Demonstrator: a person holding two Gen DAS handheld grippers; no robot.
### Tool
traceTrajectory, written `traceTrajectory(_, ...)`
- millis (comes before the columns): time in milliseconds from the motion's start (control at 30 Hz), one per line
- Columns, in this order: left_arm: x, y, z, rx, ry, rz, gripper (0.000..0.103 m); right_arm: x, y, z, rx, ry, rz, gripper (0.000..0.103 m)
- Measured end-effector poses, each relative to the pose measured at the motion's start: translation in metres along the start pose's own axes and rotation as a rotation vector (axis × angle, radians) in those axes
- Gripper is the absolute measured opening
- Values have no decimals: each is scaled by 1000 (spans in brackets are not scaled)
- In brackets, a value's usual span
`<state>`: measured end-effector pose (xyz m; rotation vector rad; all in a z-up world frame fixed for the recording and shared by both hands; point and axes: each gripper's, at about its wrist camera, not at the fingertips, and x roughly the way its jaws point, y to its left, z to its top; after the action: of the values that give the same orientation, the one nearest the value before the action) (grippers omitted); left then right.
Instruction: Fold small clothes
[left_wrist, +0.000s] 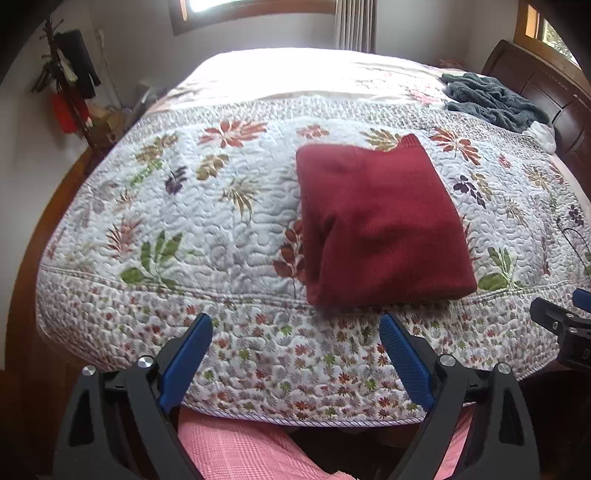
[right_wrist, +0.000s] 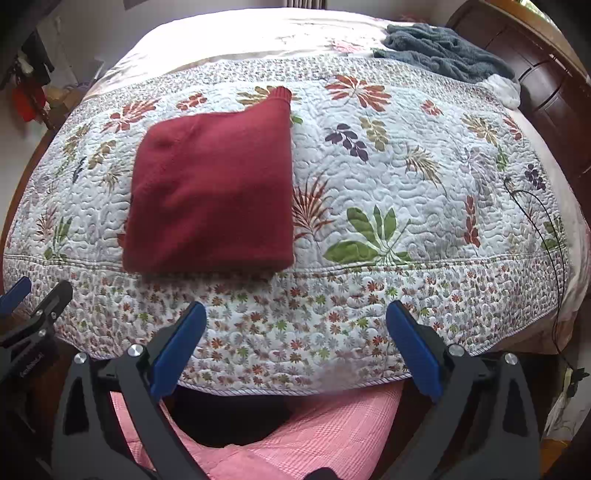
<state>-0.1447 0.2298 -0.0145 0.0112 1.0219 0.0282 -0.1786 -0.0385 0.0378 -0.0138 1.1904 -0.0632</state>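
Note:
A dark red knit garment (left_wrist: 380, 218) (right_wrist: 218, 192) lies folded into a thick rectangle on the floral quilt (left_wrist: 207, 206) (right_wrist: 406, 206), close to the bed's near edge. My left gripper (left_wrist: 295, 328) hangs open over the quilt's border, just short of the garment, its blue pads (left_wrist: 188, 354) holding nothing. My right gripper (right_wrist: 297, 317) is open too, in front of the quilt's edge and to the right of the garment. Each gripper shows at the side of the other's view: the right one (left_wrist: 565, 325) and the left one (right_wrist: 33, 306).
A crumpled grey-blue fleece (left_wrist: 491, 99) (right_wrist: 443, 51) lies at the far right by the dark wooden headboard (left_wrist: 546, 92). A thin black cable (right_wrist: 554, 240) runs down the right side of the bed. A person's pink checked trousers (right_wrist: 314, 428) show below the grippers.

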Motion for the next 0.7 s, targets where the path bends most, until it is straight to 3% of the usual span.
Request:
traceTrajectory(267, -11, -10, 4, 31, -37, 12, 92, -12, 3, 4, -7, -31, -2, 97)
traceTrajectory(700, -4, -14, 4, 38, -20, 25, 92, -3, -6, 7, 13, -24, -21, 98)
